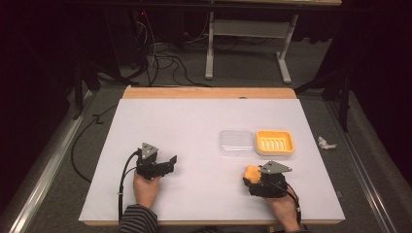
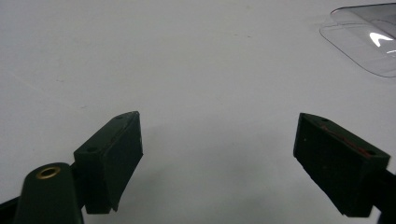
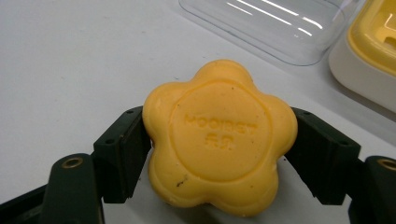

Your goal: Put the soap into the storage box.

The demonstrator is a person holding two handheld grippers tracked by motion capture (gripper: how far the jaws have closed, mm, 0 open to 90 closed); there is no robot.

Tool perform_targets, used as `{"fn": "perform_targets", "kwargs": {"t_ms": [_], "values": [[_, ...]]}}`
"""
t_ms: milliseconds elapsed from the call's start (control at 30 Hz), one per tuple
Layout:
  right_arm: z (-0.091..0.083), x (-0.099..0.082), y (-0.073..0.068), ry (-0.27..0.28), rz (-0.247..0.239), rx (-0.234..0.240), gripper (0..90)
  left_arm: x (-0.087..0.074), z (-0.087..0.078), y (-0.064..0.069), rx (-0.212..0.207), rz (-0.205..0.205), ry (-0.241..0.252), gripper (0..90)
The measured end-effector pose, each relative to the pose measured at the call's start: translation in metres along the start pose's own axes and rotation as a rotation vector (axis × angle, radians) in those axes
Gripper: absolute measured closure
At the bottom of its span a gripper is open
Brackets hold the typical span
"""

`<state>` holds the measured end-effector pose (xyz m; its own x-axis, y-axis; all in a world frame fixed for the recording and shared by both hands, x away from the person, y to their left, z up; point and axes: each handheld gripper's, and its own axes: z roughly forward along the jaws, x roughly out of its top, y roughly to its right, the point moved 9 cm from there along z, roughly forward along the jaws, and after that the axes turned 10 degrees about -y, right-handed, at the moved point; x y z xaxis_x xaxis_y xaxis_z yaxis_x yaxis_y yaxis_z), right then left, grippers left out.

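Two hand-held grippers are resting low over the white counter point(image 1: 194, 126), one in each of my hands. My right hand-held gripper point(image 3: 219, 149) is gripping a yellow flower-shaped soap point(image 3: 218, 140), its two black jaws pressing against opposite sides of the bar; the soap's face is carrying raised lettering that I cannot read for certain. In the high view, the right hand-held gripper point(image 1: 257, 180) and the soap point(image 1: 252, 173) are sitting near the counter's front right part, with my right hand point(image 1: 283, 208) coming in behind them. Just beyond the soap, a clear plastic lid point(image 1: 236, 142) is lying flat on the counter, and a yellow soap dish point(image 1: 275, 142) with a white base is standing right beside it, on its right; whether the two are touching I cannot tell. The soap is lying apart from both, nearer to me. My left hand-held gripper point(image 1: 165, 164) is hovering well to the left, its jaws standing wide apart with nothing but bare counter between them, as the left gripper view is showing point(image 2: 219, 154); a corner of the clear lid point(image 2: 369, 39) is appearing at that view's upper right. My left hand point(image 1: 145, 189) is holding it from behind.
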<state>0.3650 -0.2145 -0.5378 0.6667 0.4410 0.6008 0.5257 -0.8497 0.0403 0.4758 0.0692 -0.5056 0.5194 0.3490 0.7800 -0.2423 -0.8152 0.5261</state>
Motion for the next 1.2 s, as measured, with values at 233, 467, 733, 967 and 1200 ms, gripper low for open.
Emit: {"fn": "perform_targets", "kwargs": {"t_ms": [233, 467, 733, 967, 1200], "values": [[-0.008, 0.002, 0.004, 0.026, 0.010, -0.002, 26.4, 0.000, 0.000, -0.001, 0.004, 0.002, -0.006, 16.4], [-0.018, 0.008, 0.007, 0.073, 0.016, -0.015, 26.4, 0.000, 0.000, -0.001, 0.003, 0.002, -0.003, 16.4], [-0.026, 0.009, 0.014, 0.093, 0.029, -0.022, 26.5, 0.000, 0.000, 0.000, 0.002, 0.002, 0.000, 16.3], [-0.031, 0.010, 0.020, 0.109, 0.046, -0.020, 26.5, 0.000, 0.000, 0.000, 0.004, 0.004, -0.002, 16.3], [-0.038, 0.009, 0.027, 0.114, 0.068, -0.021, 26.5, 0.000, 0.000, 0.000, 0.004, 0.008, -0.003, 16.3]]}}
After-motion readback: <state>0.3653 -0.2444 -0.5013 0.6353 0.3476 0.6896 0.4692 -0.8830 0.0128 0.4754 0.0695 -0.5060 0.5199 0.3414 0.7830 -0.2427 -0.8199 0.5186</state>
